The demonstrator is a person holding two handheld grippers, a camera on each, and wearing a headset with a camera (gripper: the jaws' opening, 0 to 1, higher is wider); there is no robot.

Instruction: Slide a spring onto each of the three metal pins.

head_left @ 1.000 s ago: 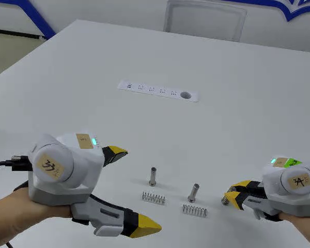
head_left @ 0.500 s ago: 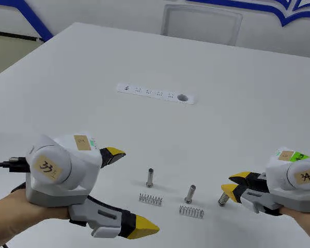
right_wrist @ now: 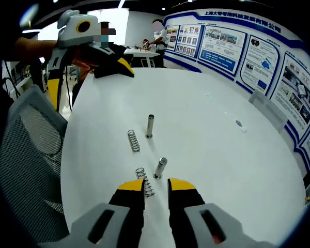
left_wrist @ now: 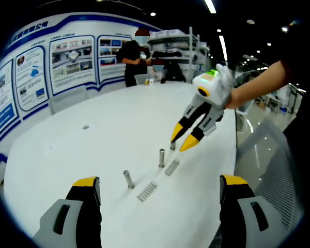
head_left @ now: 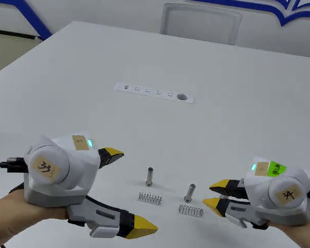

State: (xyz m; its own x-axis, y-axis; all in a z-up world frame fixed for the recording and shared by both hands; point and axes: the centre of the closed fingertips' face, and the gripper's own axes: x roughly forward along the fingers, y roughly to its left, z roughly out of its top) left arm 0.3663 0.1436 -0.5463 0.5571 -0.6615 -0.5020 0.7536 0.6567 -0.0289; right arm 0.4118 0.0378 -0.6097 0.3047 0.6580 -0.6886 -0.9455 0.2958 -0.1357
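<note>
two metal pins stand upright on the white worktop [head_left: 237,113], long axes vertical. the first pin [head_left: 189,192] is just ahead of the right hand-held gripper [head_left: 214,194], a little off its tips. the second pin [head_left: 150,175] stands further out along the same line, between the two hand-held grippers.

two springs lie flat on their sides, not on any pin. the first spring [head_left: 190,210] lies just beside the first pin, close to the lower tip of the right hand-held gripper. in the right gripper view one end runs under the left jaw. the second spring [head_left: 150,198] lies just beside the second pin. both have their long axes running roughly from one hand-held gripper toward the other.

in the left gripper view a small grey piece [left_wrist: 172,146] shows right by the yellow tips of the right hand-held gripper. it is too small to tell what it is.

the left hand-held gripper [head_left: 129,188] is spread wide with nothing between its jaws. it points across at the pins and is gripped from behind by the left hand [head_left: 5,219], low over the worktop. the right hand-held gripper points back toward it, tips angled down. its jaws are parted by a narrow gap with nothing seen between them. a power strip [head_left: 155,93] is set flat in the worktop well beyond both.
</note>
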